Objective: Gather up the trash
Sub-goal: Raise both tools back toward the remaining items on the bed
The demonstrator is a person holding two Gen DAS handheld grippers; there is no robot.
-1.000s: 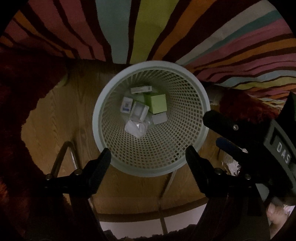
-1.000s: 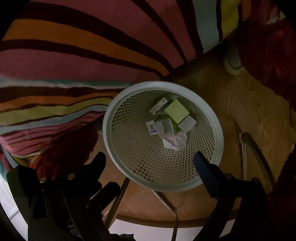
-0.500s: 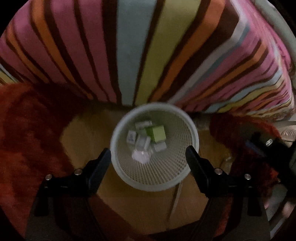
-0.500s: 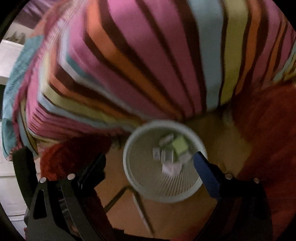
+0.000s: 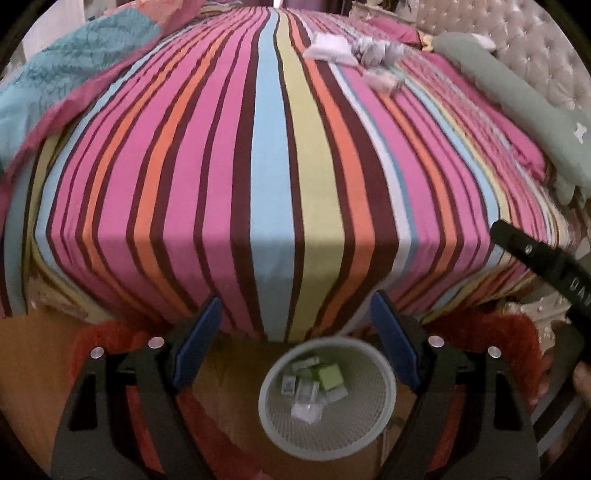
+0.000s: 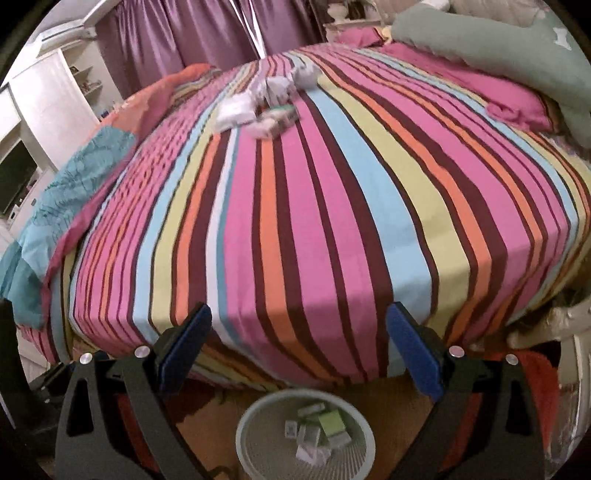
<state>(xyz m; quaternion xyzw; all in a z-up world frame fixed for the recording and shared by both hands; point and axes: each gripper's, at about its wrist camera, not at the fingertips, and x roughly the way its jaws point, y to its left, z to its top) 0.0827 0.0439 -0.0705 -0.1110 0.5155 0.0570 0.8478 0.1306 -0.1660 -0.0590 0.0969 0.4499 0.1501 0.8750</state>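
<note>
A pale mesh wastebasket (image 5: 384, 413) (image 6: 251, 417) stands on the wood floor at the foot of a striped bed (image 5: 280, 177) (image 6: 332, 206). Inside it lie a green box (image 5: 330, 374) (image 6: 331, 421) and several small white cartons and wrappers. More trash, white crumpled paper and small boxes (image 5: 354, 51) (image 6: 262, 107), lies far up the bed. My left gripper (image 5: 295, 325) is open and empty, high above the basket. My right gripper (image 6: 299, 332) is also open and empty. The right gripper's body (image 5: 543, 266) shows at the left wrist view's right edge.
A red shaggy rug (image 5: 491, 339) (image 6: 539, 391) lies around the basket. A grey-green bolster (image 5: 517, 92) (image 6: 498, 51) and tufted headboard (image 5: 535, 40) are at the bed's right. A teal and pink quilt (image 5: 66, 77) (image 6: 62, 192) is bunched at the left. Purple curtains (image 6: 192, 33) and white shelving (image 6: 40, 96) stand behind.
Both grippers have risen well above the basket and tilted up. The basket shrank to the bottom of each view; the bed top and its trash came into sight. Both stayed open.
</note>
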